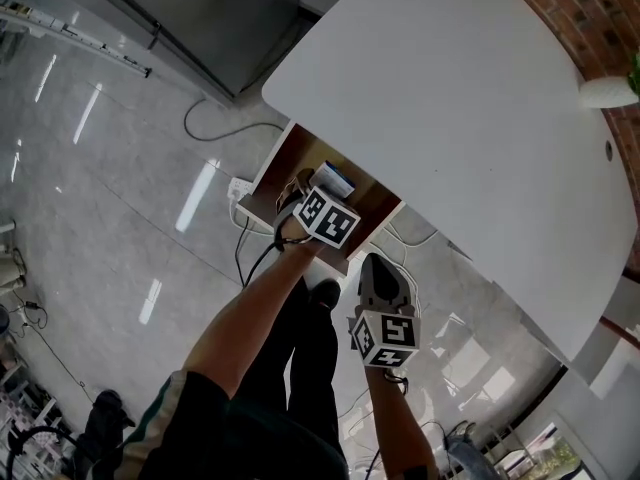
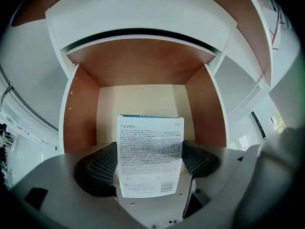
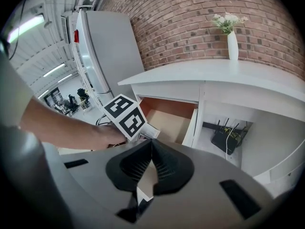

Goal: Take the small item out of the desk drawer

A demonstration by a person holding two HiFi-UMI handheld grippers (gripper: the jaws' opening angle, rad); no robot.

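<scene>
The right hand-held gripper (image 3: pixel 151 149) is seen nearest the person, short of the open drawer's front edge, with its jaws pressed together on nothing. Just beyond it, the left hand-held gripper (image 2: pixel 151 163) is clamped on the small white box (image 2: pixel 150 147), which is pinched by its two long sides between the black pads. The box is held over the front part of the drawer (image 2: pixel 80 113), midway between the brown side walls. Whether it is clear of the drawer floor cannot be told. Its long axis runs straight out along the jaws, its blue-edged end pointing at the drawer's back wall and its printed face turned up. A withdrawal toward the person, along that axis and out from under the edge of the white surface (image 1: pixel 450 108), is judged the move remaining.
</scene>
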